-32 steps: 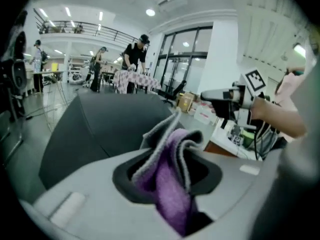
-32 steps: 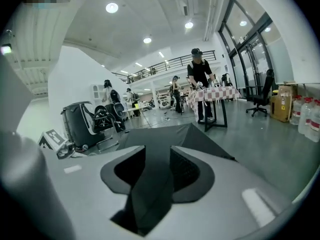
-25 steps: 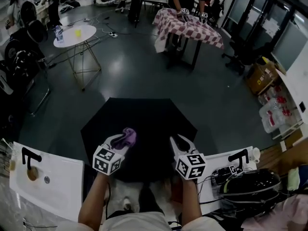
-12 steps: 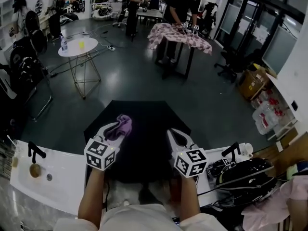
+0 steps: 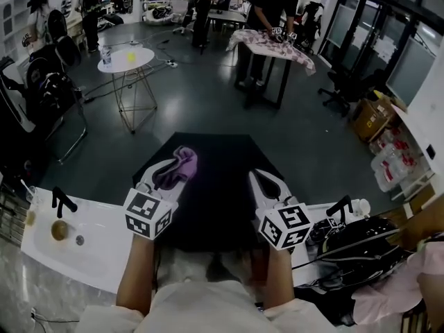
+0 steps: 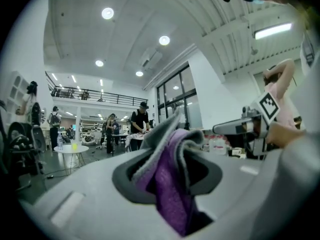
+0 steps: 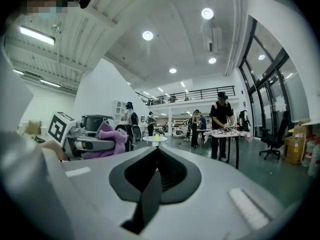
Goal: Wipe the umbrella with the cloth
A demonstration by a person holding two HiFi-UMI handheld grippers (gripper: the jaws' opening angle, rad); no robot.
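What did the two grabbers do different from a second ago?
The right gripper was open over the umbrella. Its jaws have just been closing, and now they pinch what looks like a fold of the black fabric. Both grippers also lifted a bit. The left gripper stays clamped on the purple cloth, as before.

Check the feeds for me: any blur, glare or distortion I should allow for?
Head view: dim, edges bowed, and the black umbrella reads as one flat dark shape. Left gripper view: strong fisheye with dark corners, the purple cloth is soft up close, and the ceiling lamps flare. Right gripper view: same fisheye, near jaws blurred, background sharp.
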